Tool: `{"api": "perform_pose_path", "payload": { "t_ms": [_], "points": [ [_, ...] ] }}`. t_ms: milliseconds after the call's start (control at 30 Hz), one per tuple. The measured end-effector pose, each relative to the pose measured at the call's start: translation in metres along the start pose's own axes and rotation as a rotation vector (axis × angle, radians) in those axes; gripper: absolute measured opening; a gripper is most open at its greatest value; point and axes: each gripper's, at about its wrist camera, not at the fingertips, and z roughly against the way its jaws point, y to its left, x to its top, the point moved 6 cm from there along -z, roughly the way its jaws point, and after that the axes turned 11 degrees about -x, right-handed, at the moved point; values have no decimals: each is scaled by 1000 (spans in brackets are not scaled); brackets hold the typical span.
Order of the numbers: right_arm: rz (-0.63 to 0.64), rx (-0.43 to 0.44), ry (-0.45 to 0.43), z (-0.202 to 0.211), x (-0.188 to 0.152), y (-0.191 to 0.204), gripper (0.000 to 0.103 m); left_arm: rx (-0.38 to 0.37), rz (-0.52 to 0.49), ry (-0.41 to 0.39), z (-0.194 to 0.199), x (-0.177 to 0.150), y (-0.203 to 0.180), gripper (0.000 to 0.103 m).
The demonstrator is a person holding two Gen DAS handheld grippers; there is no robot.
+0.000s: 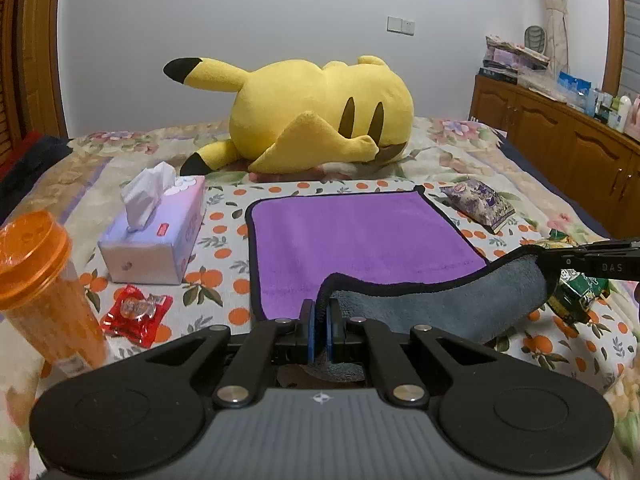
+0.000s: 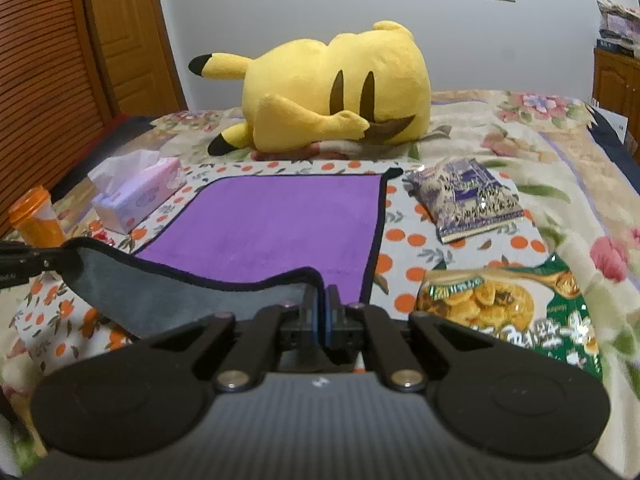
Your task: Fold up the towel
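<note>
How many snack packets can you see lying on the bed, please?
2. The purple packet lies right of the towel's far corner; the green-and-gold packet lies nearer, right of the right gripper. Others may be hidden behind the grippers.

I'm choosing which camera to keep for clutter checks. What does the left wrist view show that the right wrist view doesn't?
Only the left wrist view: a red candy wrapper near the tissue box, and a wooden cabinet with bottles. Only the right wrist view: the whole green snack bag and a wooden door. Both: the purple towel, its near edge lifted by the left gripper and right gripper, the yellow plush toy, the orange cup and the purple snack bag.
</note>
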Motion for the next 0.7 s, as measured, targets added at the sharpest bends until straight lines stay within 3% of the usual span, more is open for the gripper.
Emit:
{"api": "perform_pose_path", "payload": {
  "t_ms": [700],
  "points": [
    [51, 2, -73, -10, 34, 0, 4, 15, -15, -44, -10, 36, 9, 6]
  ]
}}
